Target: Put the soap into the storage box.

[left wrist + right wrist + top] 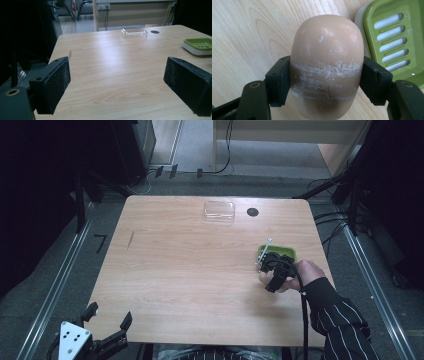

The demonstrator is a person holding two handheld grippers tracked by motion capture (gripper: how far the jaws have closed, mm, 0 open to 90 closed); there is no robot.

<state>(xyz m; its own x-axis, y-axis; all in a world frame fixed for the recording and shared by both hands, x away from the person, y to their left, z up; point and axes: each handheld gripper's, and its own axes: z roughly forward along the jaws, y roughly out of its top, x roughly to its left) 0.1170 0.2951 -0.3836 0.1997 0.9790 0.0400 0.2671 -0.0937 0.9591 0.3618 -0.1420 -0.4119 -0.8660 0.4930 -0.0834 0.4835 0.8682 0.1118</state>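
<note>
A beige bar of soap point(327, 67) with white scrape marks sits clamped between the two jaws of my right gripper point(325, 80), above the wood just left of a green slotted soap dish point(397, 42). From above, that gripper point(272, 270) is held by a hand at the near left edge of the soap dish point(285, 251), at the table's right side. My left gripper point(107, 320) hangs open at the table's near left corner, with nothing between its padded jaws point(117, 87). Ahead of it lies the soap dish point(198, 45) at the right.
A clear plastic lid point(219, 210) lies at the far middle of the table, with a dark round hole point(252, 211) right of it. The same lid point(133, 32) and hole point(155, 32) show far off. Cables and dark frames surround the table point(190, 270).
</note>
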